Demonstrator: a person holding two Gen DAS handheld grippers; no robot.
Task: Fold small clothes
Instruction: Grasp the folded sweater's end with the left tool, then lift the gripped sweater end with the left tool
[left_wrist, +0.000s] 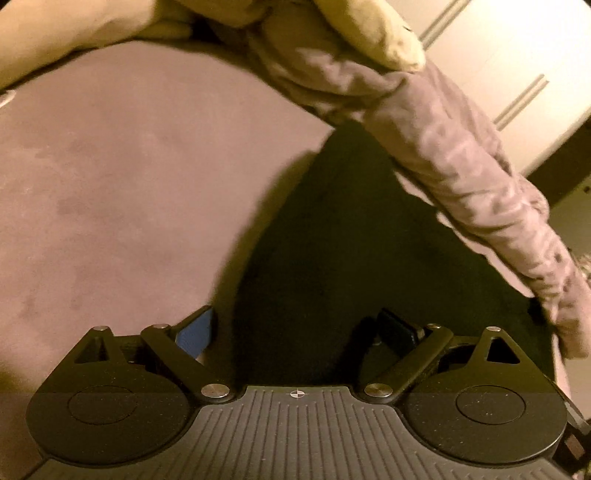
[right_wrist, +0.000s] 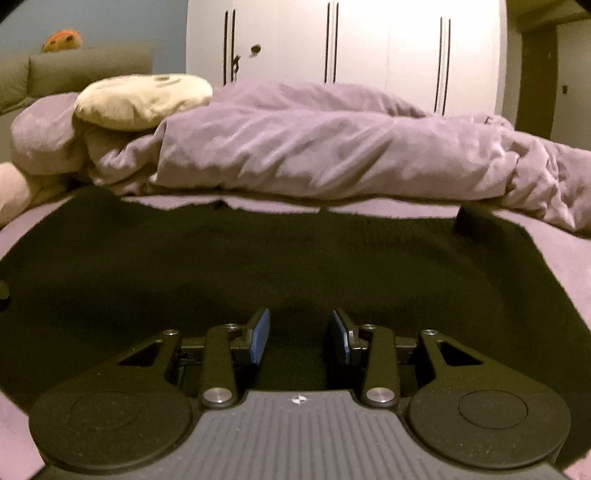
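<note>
A black knit garment (right_wrist: 258, 258) lies spread flat on a purple bed sheet (right_wrist: 554, 251). In the right wrist view my right gripper (right_wrist: 300, 334) hovers low over the garment's near part, its jaws apart with nothing between its blue pads (right_wrist: 259, 334). In the left wrist view the garment (left_wrist: 351, 240) shows as a dark wedge ahead. My left gripper (left_wrist: 299, 326) is wide open and empty at the garment's edge, where it meets the sheet (left_wrist: 110, 184).
A bunched purple duvet (right_wrist: 332, 147) lies along the far side of the garment and shows in the left wrist view (left_wrist: 461, 158). A cream pillow (right_wrist: 140, 99) sits on it at the left. White wardrobe doors (right_wrist: 369, 44) stand behind.
</note>
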